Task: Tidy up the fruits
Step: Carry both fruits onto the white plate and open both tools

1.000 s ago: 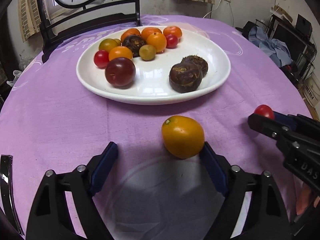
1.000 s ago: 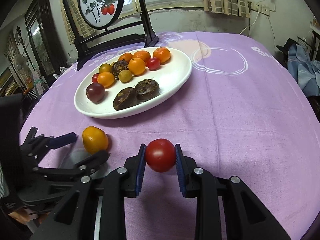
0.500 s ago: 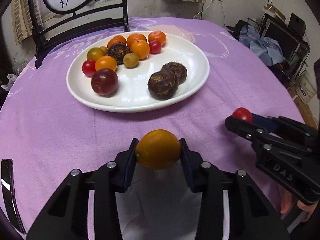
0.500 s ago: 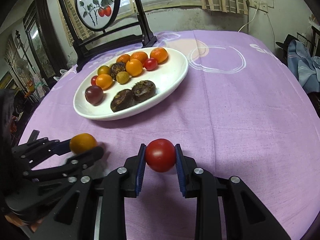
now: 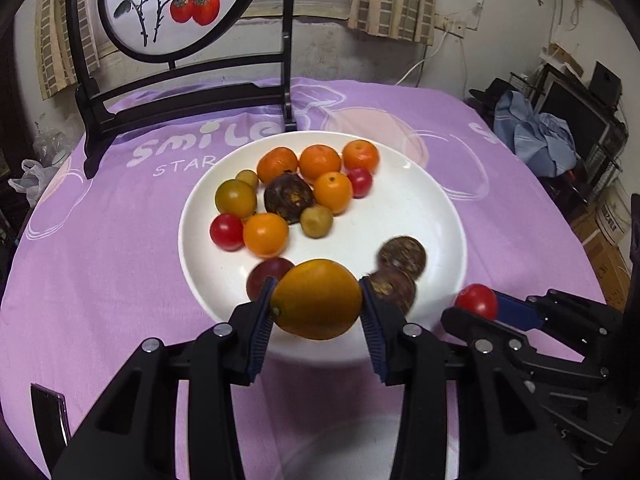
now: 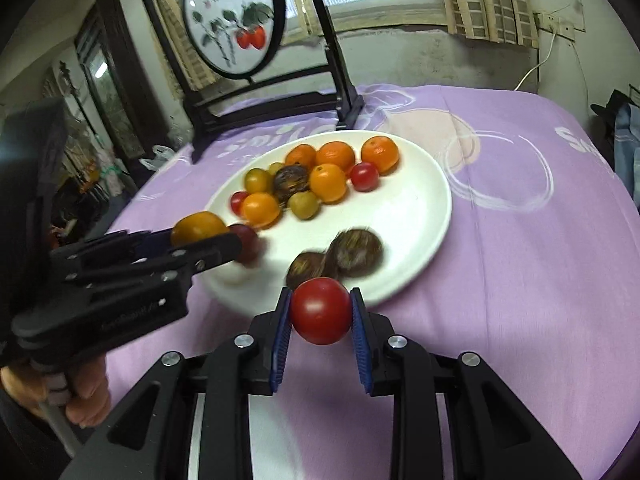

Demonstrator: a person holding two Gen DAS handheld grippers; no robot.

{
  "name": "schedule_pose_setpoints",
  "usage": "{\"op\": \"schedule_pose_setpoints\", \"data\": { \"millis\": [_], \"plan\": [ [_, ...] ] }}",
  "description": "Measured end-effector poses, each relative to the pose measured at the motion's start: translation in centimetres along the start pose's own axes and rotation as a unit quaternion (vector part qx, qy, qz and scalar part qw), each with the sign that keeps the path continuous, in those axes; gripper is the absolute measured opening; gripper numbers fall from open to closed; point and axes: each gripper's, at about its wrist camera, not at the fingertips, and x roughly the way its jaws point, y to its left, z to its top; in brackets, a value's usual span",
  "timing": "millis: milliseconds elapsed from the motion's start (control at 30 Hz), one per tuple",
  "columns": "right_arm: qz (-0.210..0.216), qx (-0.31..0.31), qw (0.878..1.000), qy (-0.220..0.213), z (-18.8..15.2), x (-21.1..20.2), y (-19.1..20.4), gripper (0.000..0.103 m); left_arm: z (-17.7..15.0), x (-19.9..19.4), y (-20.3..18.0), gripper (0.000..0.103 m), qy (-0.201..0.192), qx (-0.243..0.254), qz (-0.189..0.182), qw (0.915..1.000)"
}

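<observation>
Orange-yellow and egg-shaped, the yellow tomato [image 5: 317,299] sits pinched between the blue pads of the left tool [image 5: 316,316], whose jaws are closed onto its two sides. It hangs above the near edge of the white plate [image 5: 420,216], just in front of a dark purple tomato [image 5: 269,274] lying on the plate. The right wrist view shows the same fruit [image 6: 199,229] at the tip of the left tool [image 6: 208,240], over the plate's left rim.

A red tomato [image 6: 321,310] is clamped between the pads of the right tool [image 6: 320,320], jaws narrowed to the fruit's width, held above the near rim of the plate [image 6: 424,216]; whether it is over the rim or just short of it I cannot tell. From the left wrist view it [image 5: 477,301] shows near the plate's near right edge.

On the plate, two brown water chestnuts [image 5: 402,258] lie at the near right, blurred. Toward the far side a cluster gathers: three small oranges [image 5: 319,162] in a row at the back, a small red cherry tomato [image 5: 360,182] beside them, a third brown water chestnut [image 5: 289,198] in the middle, greenish tomatoes [image 5: 236,199] and orange ones [image 5: 265,234] around it, and another red cherry tomato [image 5: 226,231] at the left.

The plate rests on a surface covered with a purple cloth [image 5: 100,240] printed in white lettering. Beyond the plate stands a dark wooden screen stand [image 5: 176,92] with a round painted panel [image 5: 176,0] of red fruit.
</observation>
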Motion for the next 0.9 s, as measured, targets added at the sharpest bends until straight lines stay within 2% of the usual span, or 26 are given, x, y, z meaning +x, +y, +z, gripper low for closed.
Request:
{"op": "schedule_pose_setpoints", "data": {
  "millis": [133, 267, 367, 400, 433, 533, 733, 900],
  "plan": [
    [-0.009, 0.003, 1.0, -0.003, 1.6, 1.8, -0.3, 0.029, 0.8, 2.0, 0.5, 0.04, 0.016, -0.01, -0.003, 0.9998],
    [-0.027, 0.007, 1.0, -0.002, 3.0, 3.9, -1.2, 0.03, 1.7, 2.9, 0.3, 0.041, 0.003, -0.003, 0.02, 0.9998],
    [-0.036, 0.036, 0.999, -0.012, 3.5, 4.4, -2.7, 0.047, 2.4, 3.0, 0.7, 0.064, 0.0, -0.023, 0.036, 0.9991],
    [-0.037, 0.047, 0.998, -0.018, 3.6, 4.3, -3.1, 0.057, 2.6, 2.9, 1.0, 0.075, -0.004, -0.034, 0.04, 0.9986],
    [-0.032, 0.062, 0.997, -0.026, 3.5, 3.9, -3.7, 0.064, 2.6, 2.6, 1.3, 0.08, -0.009, -0.043, 0.039, 0.9982],
    [-0.009, 0.066, 0.997, -0.036, 2.9, 2.9, -4.3, 0.065, 2.4, 1.8, 1.8, 0.081, -0.018, -0.054, 0.036, 0.9977],
    [-0.029, 0.054, 0.998, -0.032, 0.4, 0.7, -3.8, 0.072, 0.5, 1.0, 1.9, 0.082, -0.003, -0.054, 0.044, 0.9976],
    [-0.037, 0.042, 0.998, -0.018, -2.0, -1.1, -3.0, 0.073, -2.1, -0.7, 1.9, 0.084, -0.009, -0.057, 0.062, 0.9964]
  ]
}}
